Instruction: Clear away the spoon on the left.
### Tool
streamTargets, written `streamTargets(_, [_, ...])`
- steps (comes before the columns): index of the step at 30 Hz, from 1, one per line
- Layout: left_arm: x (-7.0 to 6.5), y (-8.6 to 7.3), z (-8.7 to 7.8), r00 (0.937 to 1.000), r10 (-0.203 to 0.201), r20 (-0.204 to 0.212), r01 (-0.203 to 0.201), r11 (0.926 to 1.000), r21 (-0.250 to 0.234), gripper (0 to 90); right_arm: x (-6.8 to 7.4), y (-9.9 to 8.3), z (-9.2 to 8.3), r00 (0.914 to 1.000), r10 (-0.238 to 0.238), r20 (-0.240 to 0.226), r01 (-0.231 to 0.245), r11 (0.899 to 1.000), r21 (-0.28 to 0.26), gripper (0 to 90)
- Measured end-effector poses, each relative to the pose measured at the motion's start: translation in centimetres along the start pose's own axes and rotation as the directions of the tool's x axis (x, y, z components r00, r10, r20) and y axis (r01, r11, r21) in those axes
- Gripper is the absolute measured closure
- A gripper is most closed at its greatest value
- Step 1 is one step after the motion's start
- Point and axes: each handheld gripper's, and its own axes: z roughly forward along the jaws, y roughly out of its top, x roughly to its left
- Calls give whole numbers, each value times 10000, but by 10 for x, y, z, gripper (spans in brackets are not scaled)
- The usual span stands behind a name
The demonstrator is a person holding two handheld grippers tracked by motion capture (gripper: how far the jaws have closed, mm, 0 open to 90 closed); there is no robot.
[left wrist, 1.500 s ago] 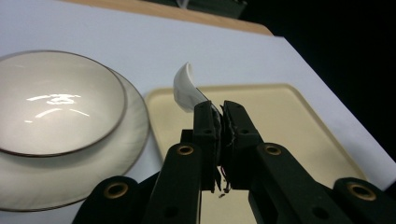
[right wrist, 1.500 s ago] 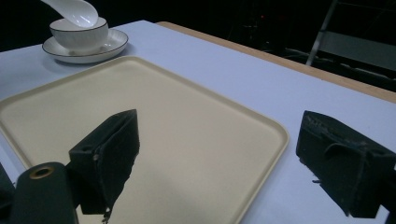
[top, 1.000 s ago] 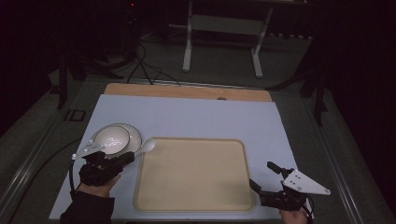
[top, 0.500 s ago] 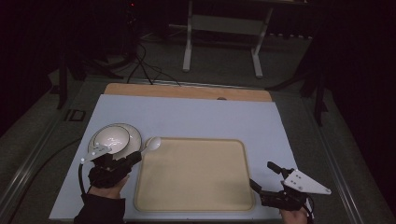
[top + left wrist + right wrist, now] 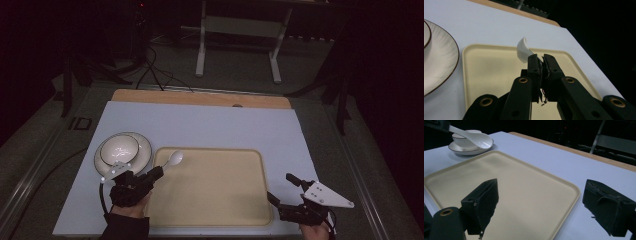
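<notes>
From the high view, the left gripper is carrying a white spoon off the bowl and plate, now over the tray corner, suggesting a transfer. In the left gripper view, the jaws are clamping the spoon's handle. In the right gripper view, the right gripper is waiting spread wide and empty.

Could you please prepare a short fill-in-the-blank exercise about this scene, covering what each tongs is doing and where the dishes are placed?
1. The left tongs are shut on the handle of a white ____.
2. The white bowl sits on a ____, beside the tray.
3. The jaws of the right tongs stand ____, with nothing between them.
4. The beige tray lies on the ____ table surface.

Missing words: spoon; plate; open; pale blue
</notes>
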Motion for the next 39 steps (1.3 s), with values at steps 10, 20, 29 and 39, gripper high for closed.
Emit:
streamTargets(10, [-9, -17, 15, 9998, 97, -194, -109, 9982, -595, 856, 0, 0, -1, 10000, 18, 7, -18, 10000, -21, 134])
streamTargets(20, [-15, -34, 25, 9959, 387, -817, -488, 9910, -1249, 856, -1, -1, -1, 9999, 135, -43, -135, 9999, -23, 134])
streamTargets(29, [-7, -50, 36, 9870, 231, -1588, -445, 9902, -1323, 855, -1, -1, 0, 9999, 111, -110, -111, 9999, 16, 133])
streamTargets(39, [-1, -56, 47, 9819, -55, -1891, -60, 9982, -599, 854, -1, -1, 1, 9999, 113, -92, -112, 9999, 36, 133])
